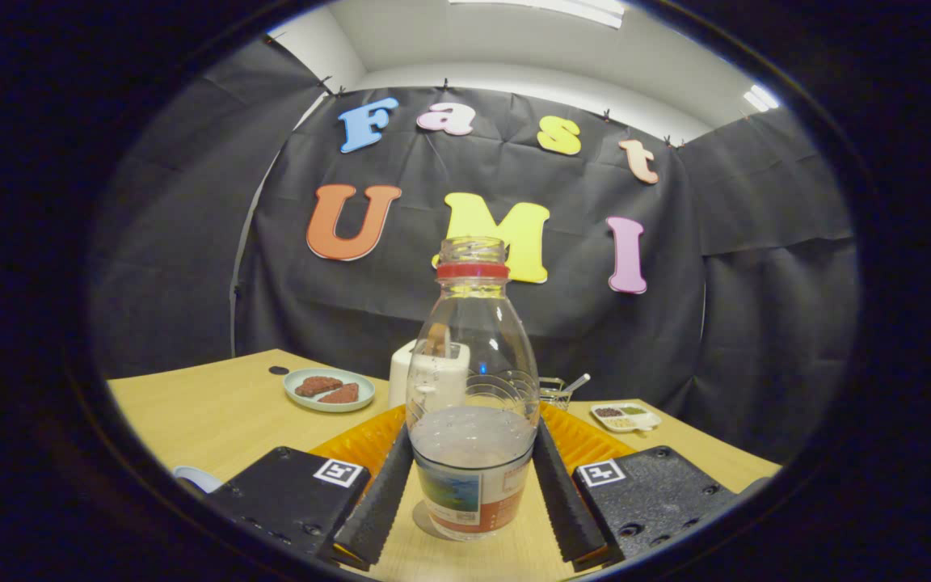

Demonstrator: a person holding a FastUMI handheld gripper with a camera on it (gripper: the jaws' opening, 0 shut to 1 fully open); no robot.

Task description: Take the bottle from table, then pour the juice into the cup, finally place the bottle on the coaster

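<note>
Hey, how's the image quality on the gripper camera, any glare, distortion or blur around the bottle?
Gripper view: strong fisheye bend curves the wooden table edge; the clear plastic bottle with a red neck ring, between the gripper fingers, is sharp, with small glints on its shoulder; ceiling lights blow out above; the small white tray beyond looks soft.

Bottle (472,404) upright on table (215,412), between fingers of gripper (472,493), one finger (377,501) at each side, contact unclear. Tray (587,440) behind bottle. Toaster (437,372) beyond tray. Plate (328,390) left of toaster, two pieces on it. Divided dish (625,416) right, beyond tray; small basket (553,393) between toaster and dish.
</note>
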